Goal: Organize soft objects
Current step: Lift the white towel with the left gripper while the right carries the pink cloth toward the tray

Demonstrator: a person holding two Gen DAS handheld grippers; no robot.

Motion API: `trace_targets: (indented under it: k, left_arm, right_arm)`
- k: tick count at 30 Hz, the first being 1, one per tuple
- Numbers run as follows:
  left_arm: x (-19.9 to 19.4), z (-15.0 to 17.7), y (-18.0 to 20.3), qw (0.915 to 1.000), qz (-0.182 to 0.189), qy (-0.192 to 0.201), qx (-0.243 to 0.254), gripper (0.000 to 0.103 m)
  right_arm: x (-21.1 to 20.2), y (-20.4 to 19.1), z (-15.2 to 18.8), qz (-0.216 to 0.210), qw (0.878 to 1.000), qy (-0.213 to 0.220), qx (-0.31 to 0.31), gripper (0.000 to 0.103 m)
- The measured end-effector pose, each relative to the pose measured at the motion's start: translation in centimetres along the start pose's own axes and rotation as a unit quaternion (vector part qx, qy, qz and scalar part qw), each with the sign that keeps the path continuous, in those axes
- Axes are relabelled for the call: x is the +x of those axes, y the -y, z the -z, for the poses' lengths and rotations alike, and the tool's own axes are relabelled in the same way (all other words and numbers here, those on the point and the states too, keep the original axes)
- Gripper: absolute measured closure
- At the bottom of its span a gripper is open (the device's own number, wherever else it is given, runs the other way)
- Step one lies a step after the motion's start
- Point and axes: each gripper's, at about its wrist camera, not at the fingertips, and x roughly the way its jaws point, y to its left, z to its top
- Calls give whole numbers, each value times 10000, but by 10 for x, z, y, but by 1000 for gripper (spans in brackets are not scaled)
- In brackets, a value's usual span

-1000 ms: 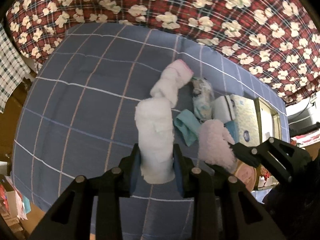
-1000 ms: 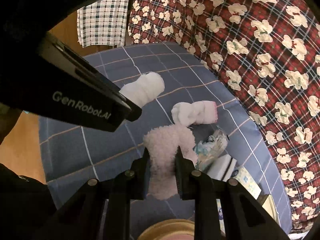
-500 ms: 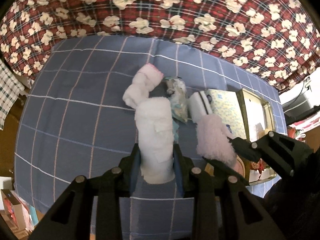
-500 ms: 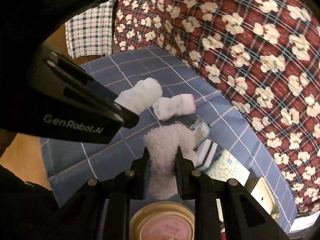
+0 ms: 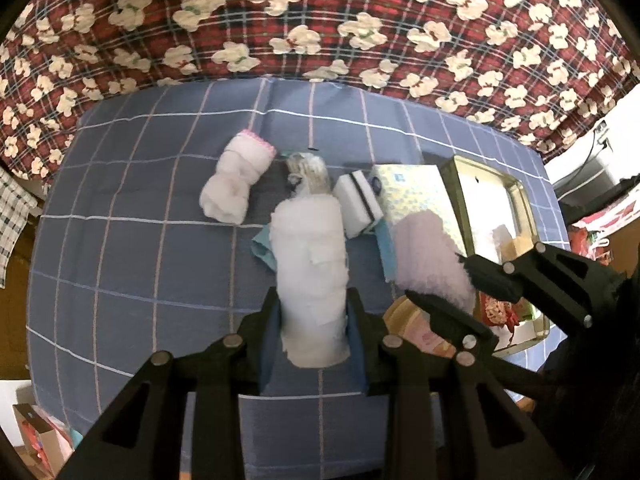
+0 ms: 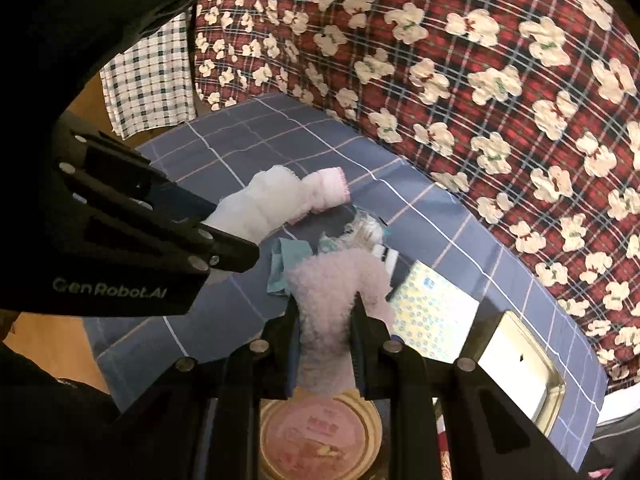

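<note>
Gripping a white roll [image 5: 311, 276], left claw [image 5: 313, 320]; right claw [image 6: 325, 340] clamps pink fleece [image 6: 332, 300].

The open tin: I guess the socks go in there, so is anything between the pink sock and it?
Nothing visible does. The right claw holds the pink fuzzy sock in the air; the open tin lies beyond the tissue box.

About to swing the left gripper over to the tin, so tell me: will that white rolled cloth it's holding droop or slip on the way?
The white rolled cloth juts well past the left gripper without sagging, so it probably stays put. Its loose outer flap could unroll. Being fluffy, it is likely light and unlikely to slip.
</note>
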Motion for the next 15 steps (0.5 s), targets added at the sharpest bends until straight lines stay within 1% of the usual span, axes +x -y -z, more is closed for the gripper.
trace_targets:
  k: [15]
  left_arm:
    - [3,-4,30,9996,62,-4,289,74]
  right_arm:
    - [-10,26,13,152,9994,24,325,80]
